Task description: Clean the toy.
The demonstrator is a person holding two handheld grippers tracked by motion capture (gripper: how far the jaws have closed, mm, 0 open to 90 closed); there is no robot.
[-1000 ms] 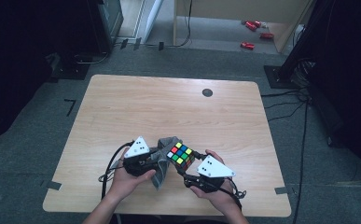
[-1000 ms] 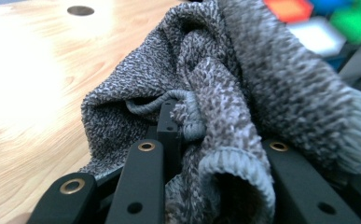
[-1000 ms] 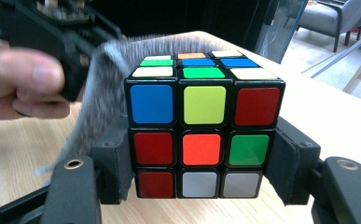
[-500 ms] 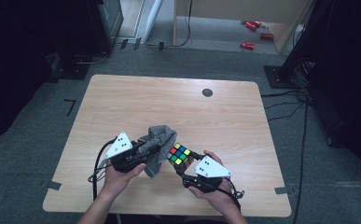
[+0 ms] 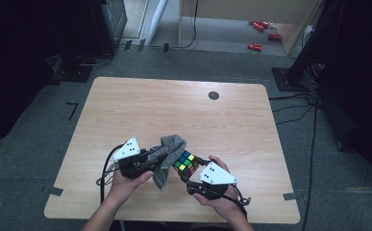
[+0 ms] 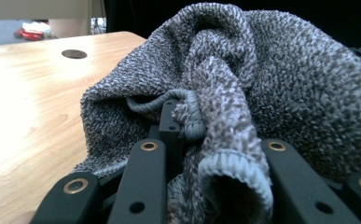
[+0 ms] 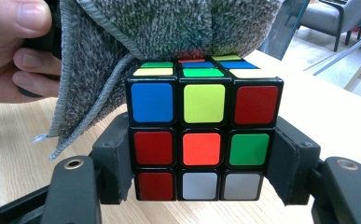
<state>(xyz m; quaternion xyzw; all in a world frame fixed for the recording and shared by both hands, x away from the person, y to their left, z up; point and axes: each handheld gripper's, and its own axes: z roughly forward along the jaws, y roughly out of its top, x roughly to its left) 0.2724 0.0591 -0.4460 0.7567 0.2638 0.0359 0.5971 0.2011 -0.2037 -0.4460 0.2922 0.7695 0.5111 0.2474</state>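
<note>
Cube (image 7: 204,135) first: I have it clamped between the two jaws of my right tool (image 7: 201,163), pads pressed flat on its left and right sides low down, so most of the cube stands up above the jaws. Facing that camera I read blue, yellow and red squares along the top row, red, orange and green in the middle, red and two white ones at the bottom. From the high view the cube (image 5: 185,162) sits just ahead of the right tool (image 5: 193,175), near the front edge of the worktop (image 5: 174,103) and a little right of its middle. My left tool (image 6: 178,140) is clenched on a grey knitted cloth (image 6: 271,93); a bunched fold with a hemmed edge is pinched between its jaws and the rest billows up beyond them. In the high view the left tool (image 5: 147,161) lies just left of the cube, and the cloth (image 5: 167,156) runs from it across to the cube, part humped up behind it and part hanging down in front of my left hand (image 5: 126,180). Seen along the right tool, the cloth (image 7: 136,37) drapes over the cube's top face and down past its upper left corner, touching it. My right hand (image 5: 219,197) grips its tool close to the worktop's front edge.
</note>
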